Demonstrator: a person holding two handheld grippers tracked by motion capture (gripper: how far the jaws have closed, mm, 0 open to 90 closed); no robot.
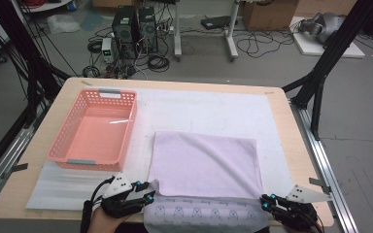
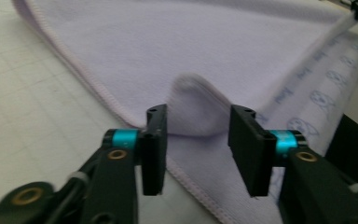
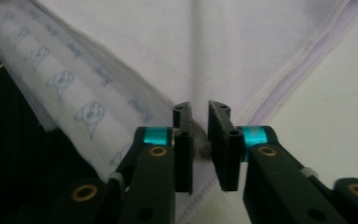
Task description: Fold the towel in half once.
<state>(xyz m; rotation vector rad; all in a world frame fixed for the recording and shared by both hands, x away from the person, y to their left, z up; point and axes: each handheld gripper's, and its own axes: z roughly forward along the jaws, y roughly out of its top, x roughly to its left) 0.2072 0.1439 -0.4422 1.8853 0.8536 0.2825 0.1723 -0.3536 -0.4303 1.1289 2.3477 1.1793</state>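
The pale lilac terry towel (image 1: 206,162) lies flat on the white mat near the table's front edge, its printed near hem hanging over that edge. The left gripper (image 1: 147,191) stands at the near-left corner with jaws apart, straddling a raised pucker of cloth, evidently placed to close on it. The right gripper (image 1: 266,201) sits at the near-right corner, jaws nearly together and pinching the hem. A salmon-pink plastic slotted basket (image 1: 94,128) stands beside the towel, to its left.

One towel (image 1: 205,164), one basket (image 1: 94,130), two claws.
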